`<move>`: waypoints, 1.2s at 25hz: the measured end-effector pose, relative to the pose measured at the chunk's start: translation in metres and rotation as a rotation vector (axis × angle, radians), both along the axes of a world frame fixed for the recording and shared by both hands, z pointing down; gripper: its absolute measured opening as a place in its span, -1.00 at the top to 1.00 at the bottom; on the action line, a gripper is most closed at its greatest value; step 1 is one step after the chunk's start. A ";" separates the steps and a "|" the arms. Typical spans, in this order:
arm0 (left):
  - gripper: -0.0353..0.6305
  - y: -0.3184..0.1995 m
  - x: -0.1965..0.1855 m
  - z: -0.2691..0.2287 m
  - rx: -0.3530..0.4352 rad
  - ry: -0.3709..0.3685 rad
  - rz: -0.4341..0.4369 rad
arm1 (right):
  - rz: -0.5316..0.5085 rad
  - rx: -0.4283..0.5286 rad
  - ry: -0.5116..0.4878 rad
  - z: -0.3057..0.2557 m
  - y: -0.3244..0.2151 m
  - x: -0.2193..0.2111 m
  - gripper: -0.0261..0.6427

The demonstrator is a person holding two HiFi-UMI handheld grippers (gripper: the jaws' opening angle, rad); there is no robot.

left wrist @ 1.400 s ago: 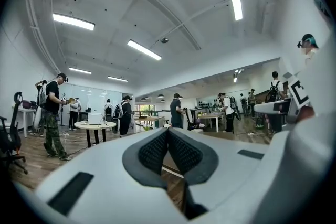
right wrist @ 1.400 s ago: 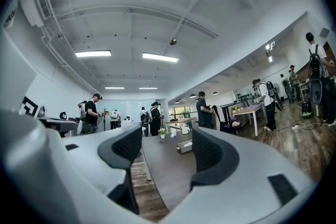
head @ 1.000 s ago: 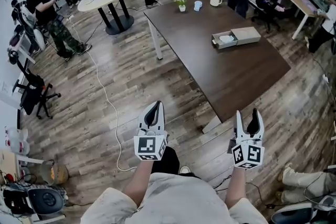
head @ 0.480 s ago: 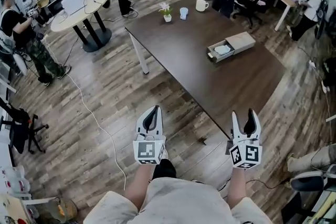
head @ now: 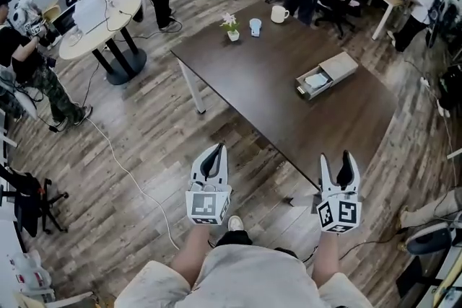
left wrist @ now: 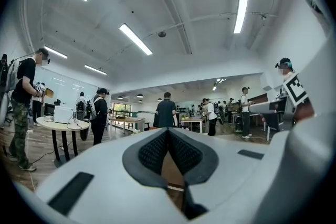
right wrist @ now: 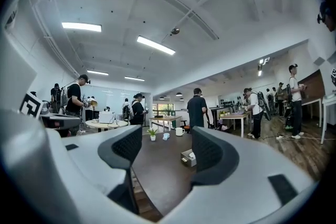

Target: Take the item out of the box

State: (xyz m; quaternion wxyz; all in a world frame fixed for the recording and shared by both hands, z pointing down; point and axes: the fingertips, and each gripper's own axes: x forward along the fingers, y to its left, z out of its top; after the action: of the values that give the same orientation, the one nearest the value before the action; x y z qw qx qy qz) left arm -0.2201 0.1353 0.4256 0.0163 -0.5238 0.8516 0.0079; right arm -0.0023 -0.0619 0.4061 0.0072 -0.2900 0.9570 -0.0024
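Note:
A grey slide-out box (head: 328, 73) lies on the dark brown table (head: 274, 90), far ahead of both grippers. Its drawer is pulled out toward me, and a white item (head: 315, 81) rests inside. Over the wooden floor, short of the table's near corner, my left gripper (head: 211, 153) is held shut with nothing in it. My right gripper (head: 337, 159) is open and empty, level with the left one. In the right gripper view the box (right wrist: 187, 158) and its white item (right wrist: 192, 155) show between the open jaws. In the left gripper view the left gripper (left wrist: 168, 136) shows its pads pressed together.
A small potted plant (head: 231, 26), a blue cup (head: 255, 27) and a white mug (head: 279, 14) stand at the table's far end. A round white table (head: 97, 18) is at the left. A cable (head: 126, 173) runs across the floor. Several people stand around the room.
The head view has shifted and the table now sits a little nearer and more central. Both grippers keep their places in the view, left shut and right open.

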 end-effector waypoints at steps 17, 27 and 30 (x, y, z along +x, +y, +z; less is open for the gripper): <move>0.89 -0.029 -0.094 0.013 0.002 0.023 0.090 | 0.083 -0.001 -0.008 0.010 -0.020 -0.077 0.06; 0.89 -0.107 -0.132 0.014 -0.015 -0.002 0.147 | 0.155 -0.019 -0.048 0.022 -0.093 -0.101 0.06; 0.89 -0.142 -0.144 0.011 -0.022 -0.006 0.177 | 0.182 -0.033 -0.066 0.026 -0.120 -0.109 0.06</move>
State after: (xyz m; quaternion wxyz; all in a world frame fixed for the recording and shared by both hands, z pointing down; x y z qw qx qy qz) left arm -0.3644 -0.0072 0.4370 0.0121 -0.5972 0.8020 -0.0017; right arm -0.1112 -0.1816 0.4318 0.0342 -0.3755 0.9258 -0.0274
